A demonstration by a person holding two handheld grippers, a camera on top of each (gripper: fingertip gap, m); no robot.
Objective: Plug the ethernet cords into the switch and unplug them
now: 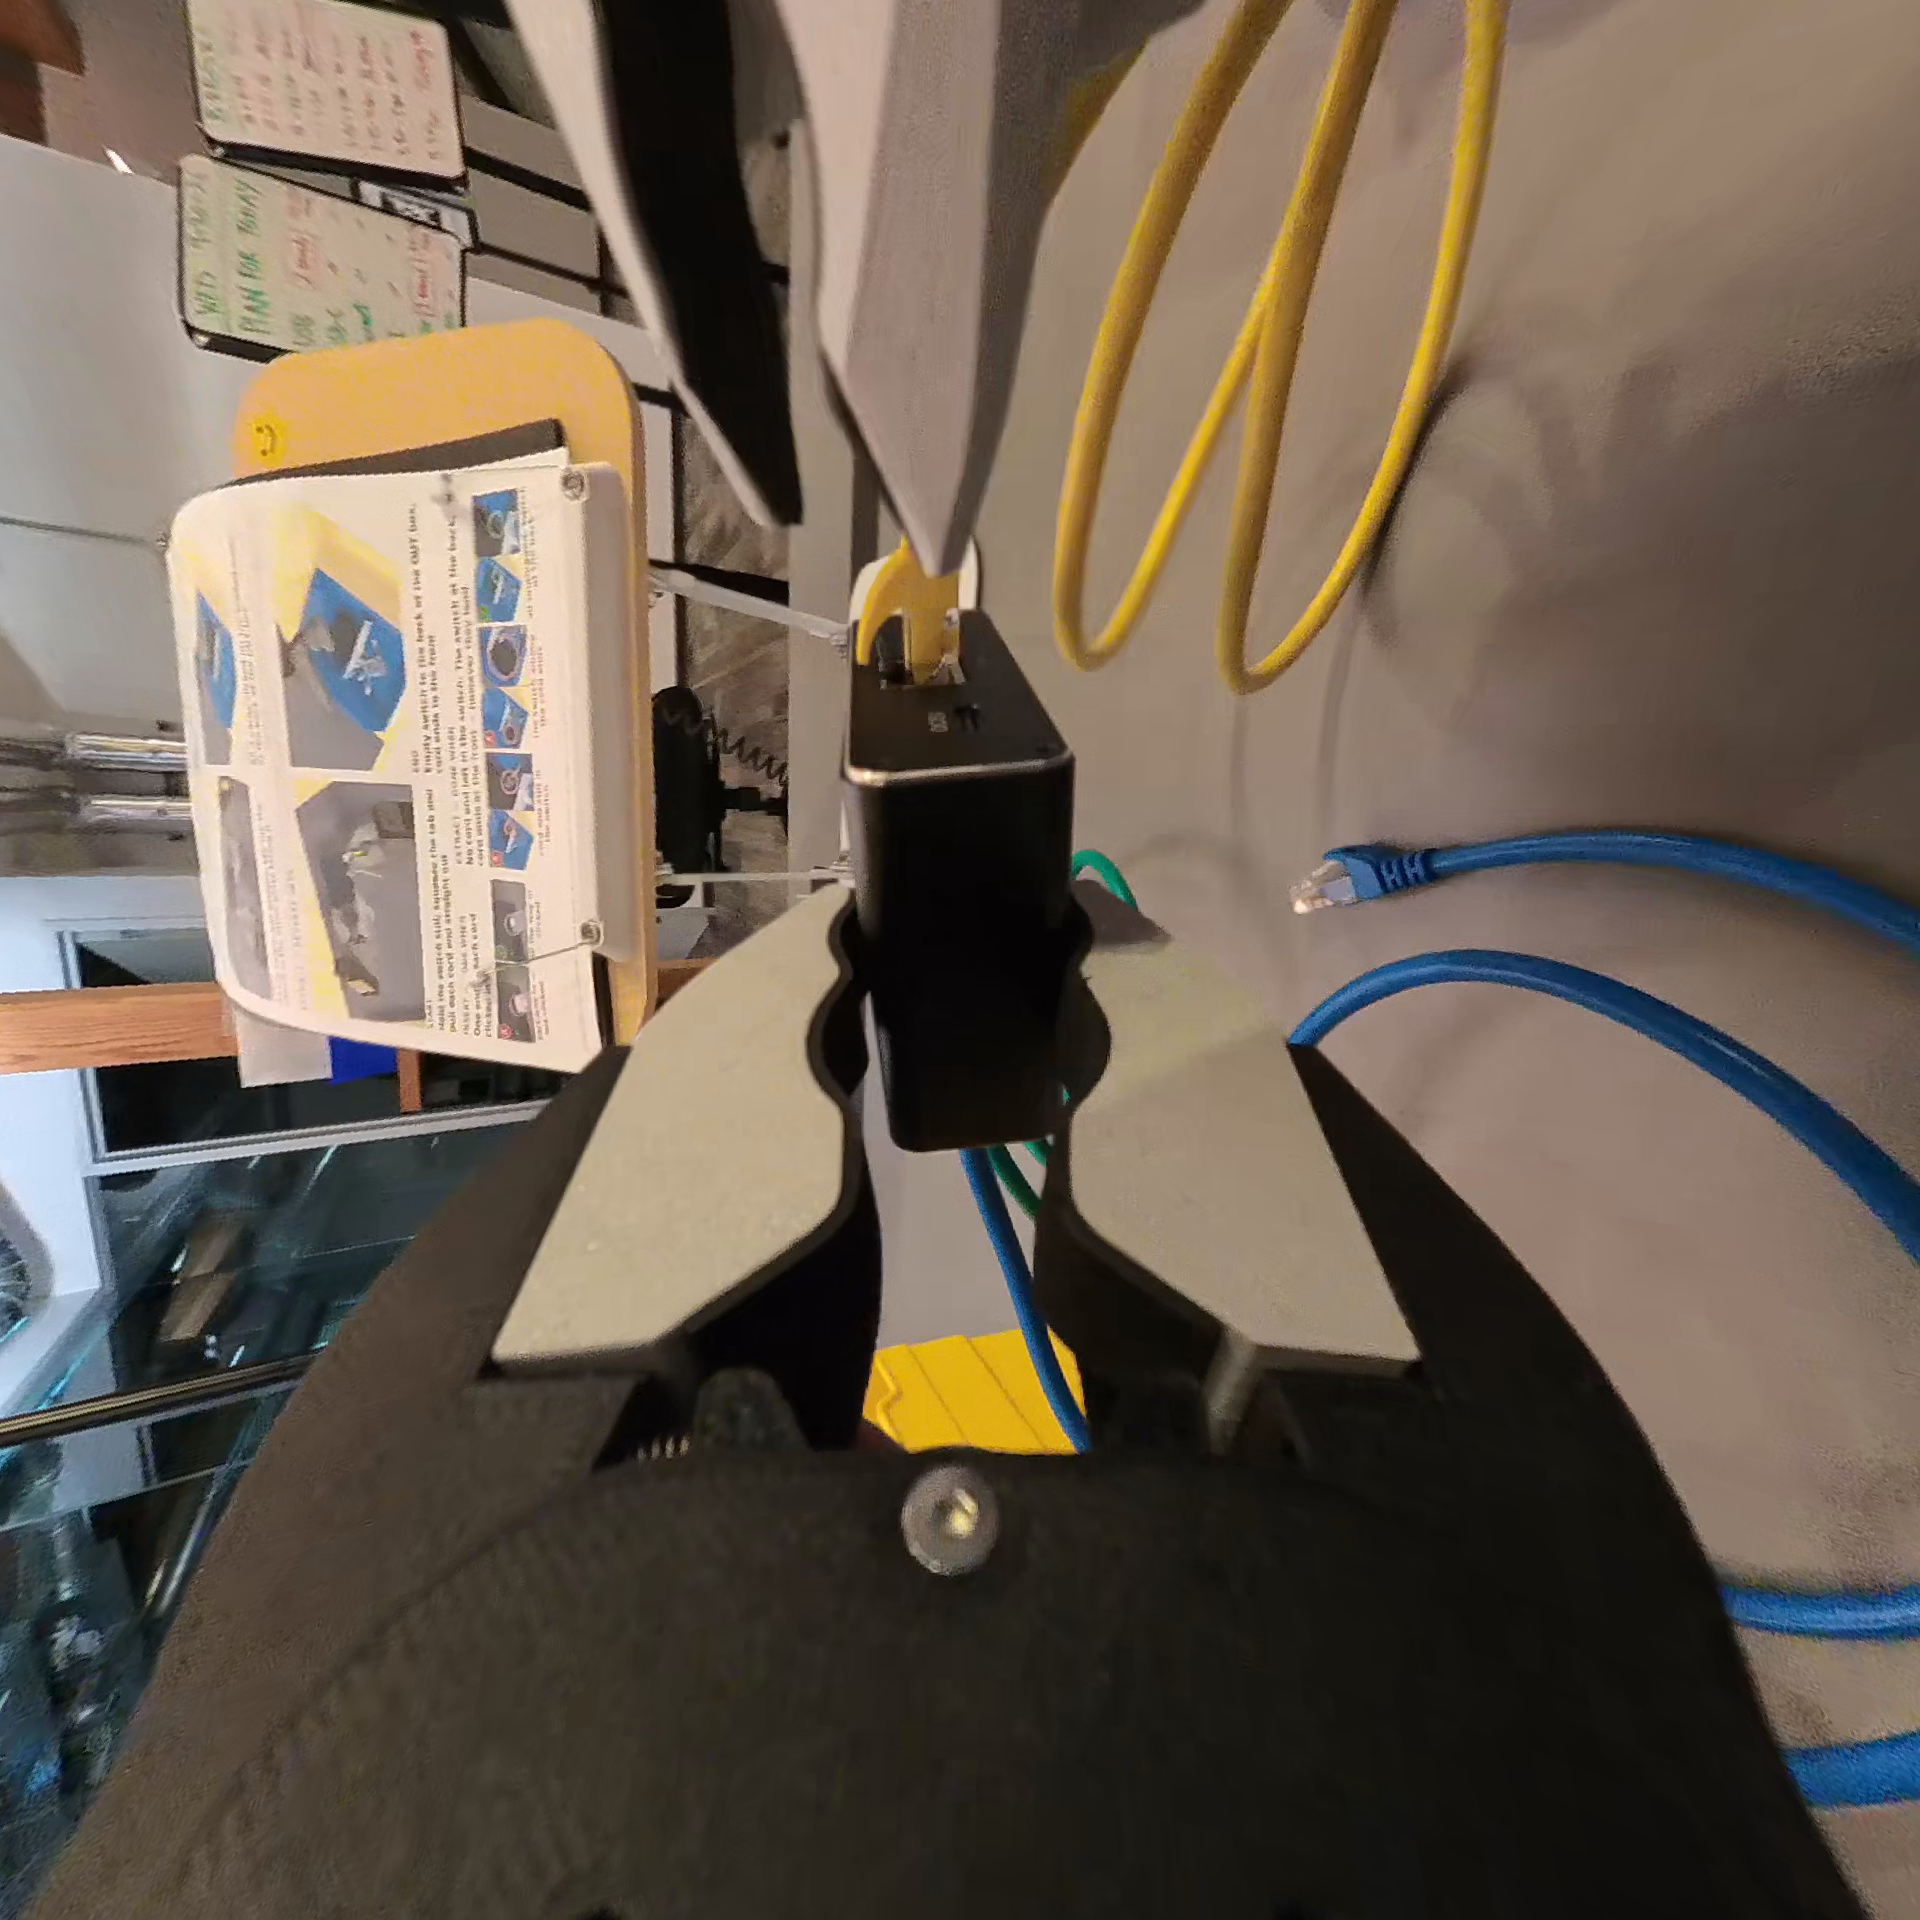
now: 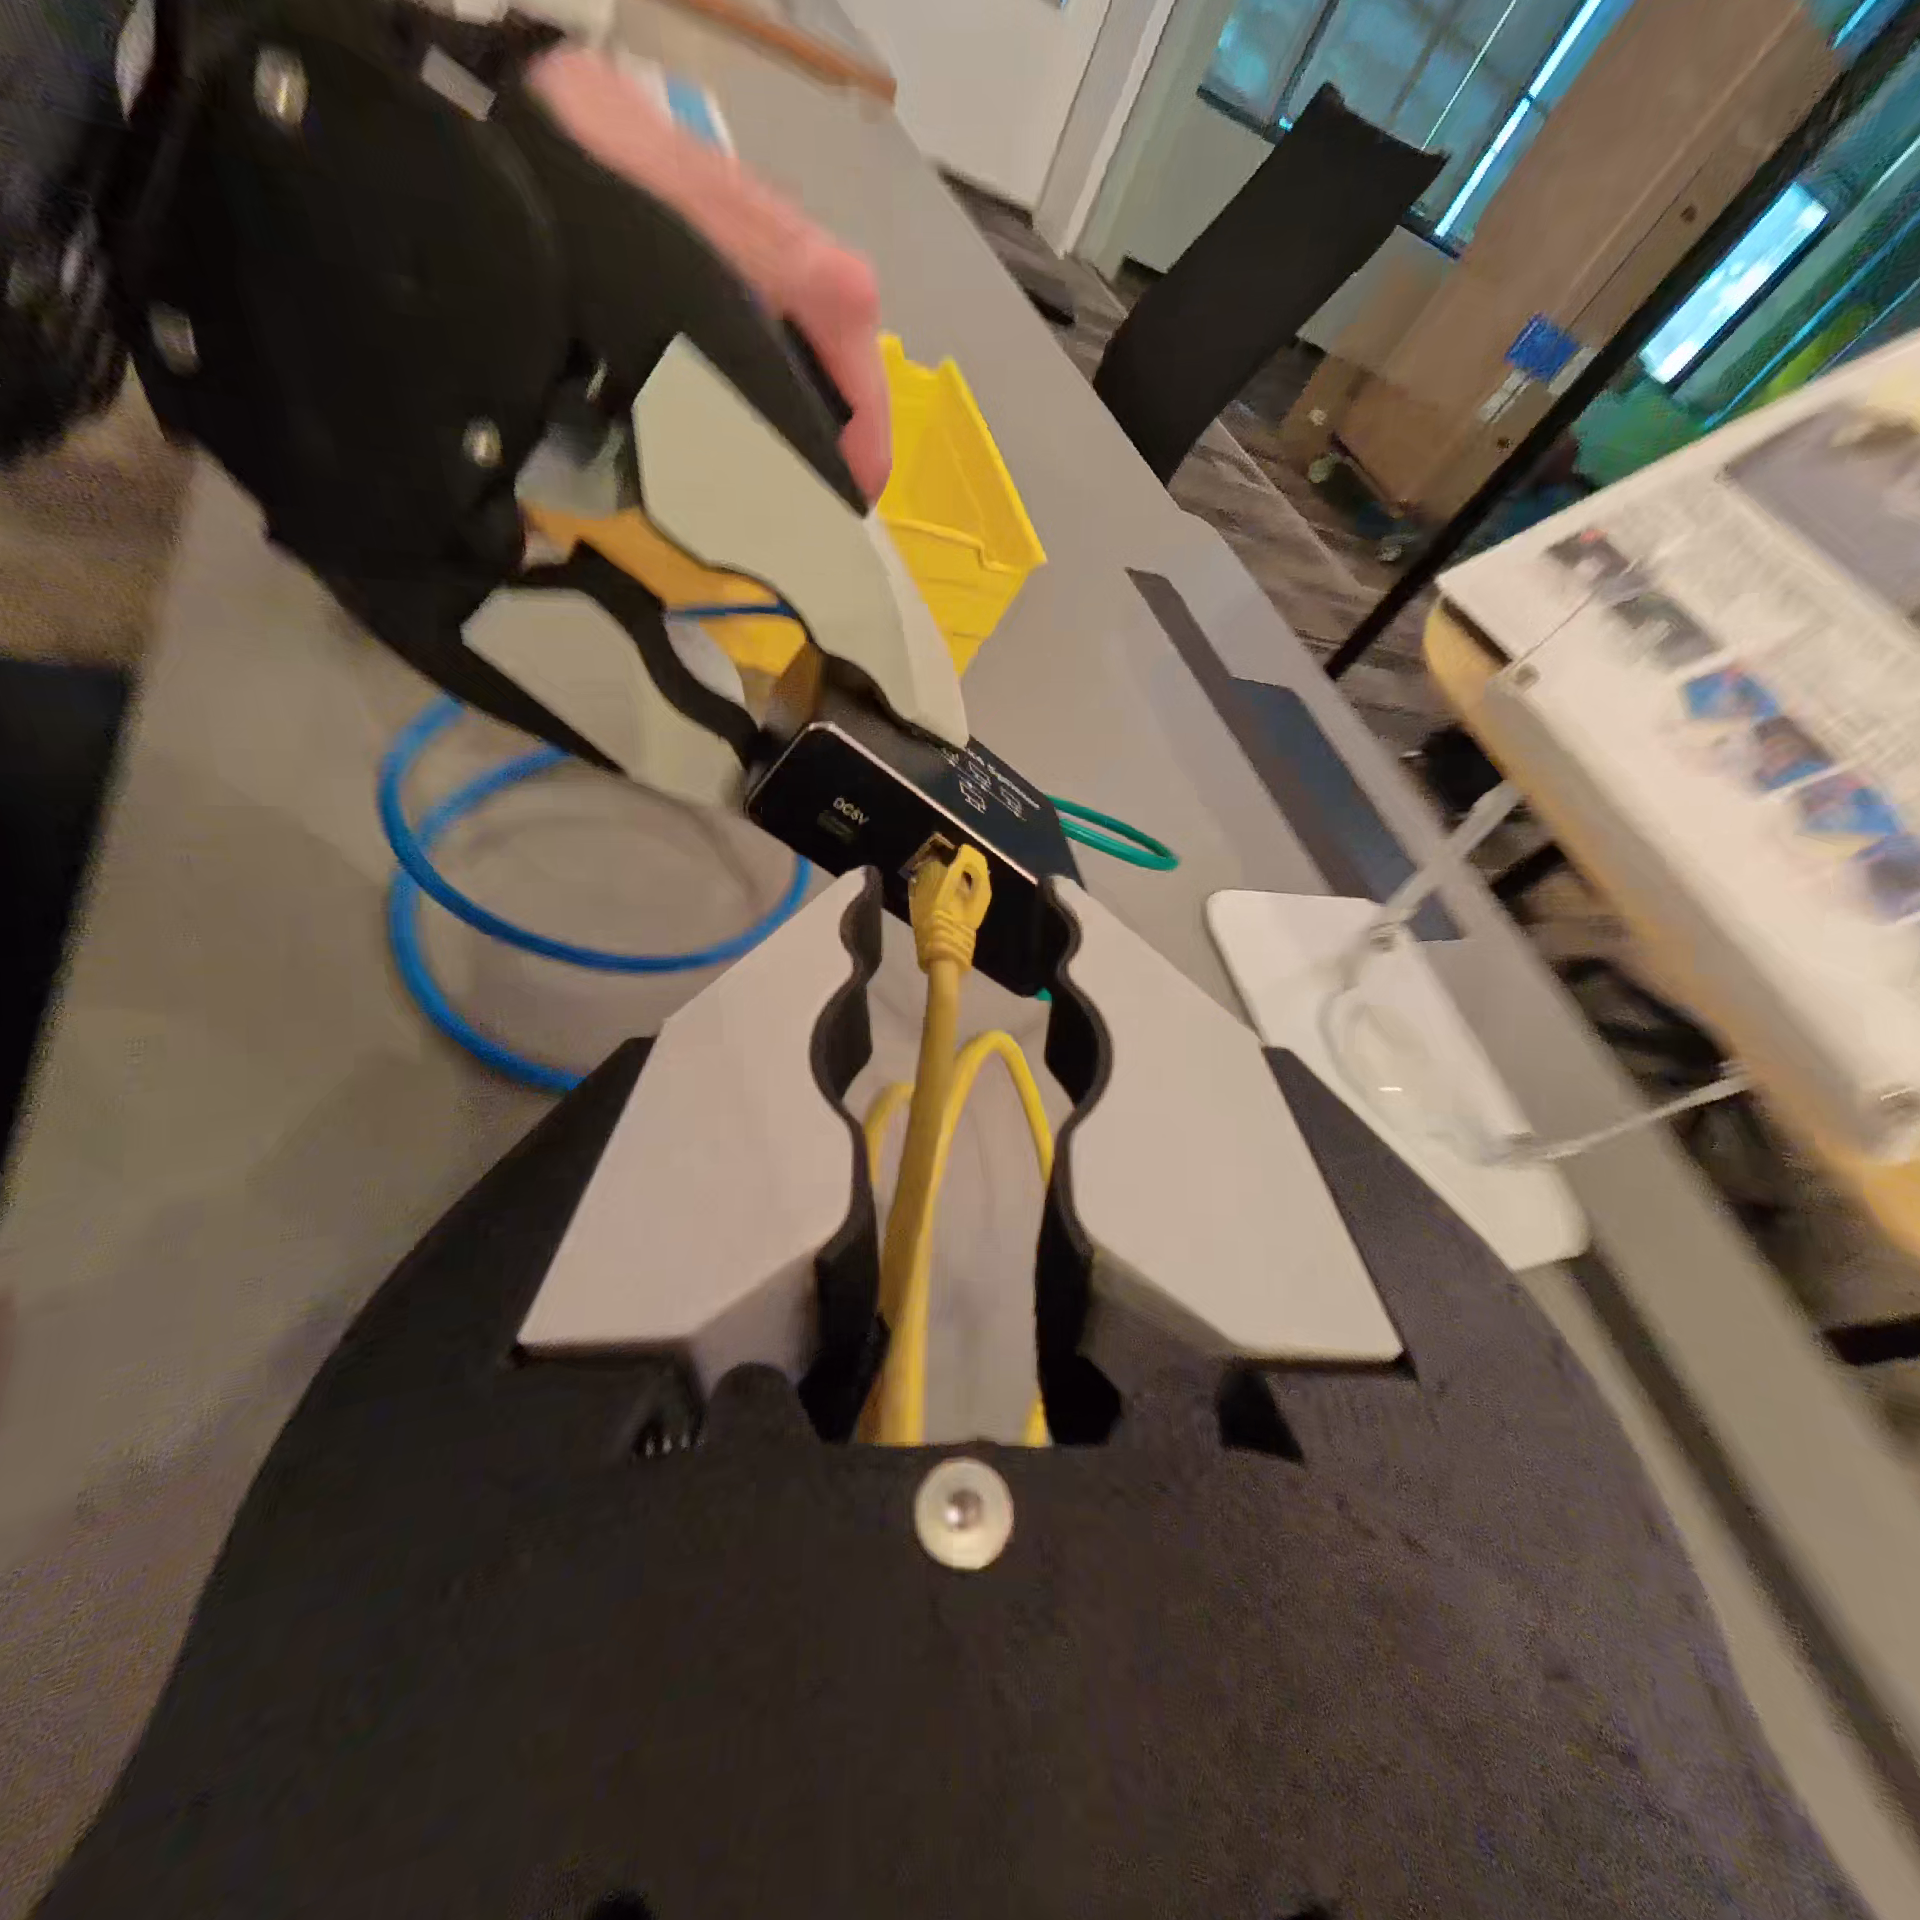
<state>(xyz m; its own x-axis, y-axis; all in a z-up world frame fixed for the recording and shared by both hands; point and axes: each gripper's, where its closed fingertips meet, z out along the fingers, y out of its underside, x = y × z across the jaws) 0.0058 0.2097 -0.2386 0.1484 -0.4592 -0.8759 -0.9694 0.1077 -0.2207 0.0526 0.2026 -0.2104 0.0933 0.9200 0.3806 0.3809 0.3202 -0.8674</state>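
My left gripper (image 1: 961, 914) is shut on the black switch (image 1: 956, 831) and holds it above the grey table (image 1: 1558, 623). The plug (image 1: 914, 623) of the yellow cord (image 1: 1257, 364) sits in a port on the switch's far end. In the right wrist view, the switch (image 2: 883, 800) is just ahead of my right gripper (image 2: 961, 909). Its jaws stand apart on either side of the yellow plug (image 2: 948, 883), with a gap on each side. The yellow cord (image 2: 940, 1039) runs back between the fingers. The left gripper (image 2: 862, 717) also shows there, with a hand (image 2: 727, 208) on it.
A blue cord (image 1: 1662, 862) lies coiled on the table, its plug (image 1: 1330, 883) free. A green cord (image 2: 1122, 842) loops behind the switch. A yellow bin (image 2: 956, 499) stands farther along. An instruction sheet on a clear stand (image 2: 1714, 727) with a white base (image 2: 1299, 956) is at the table edge.
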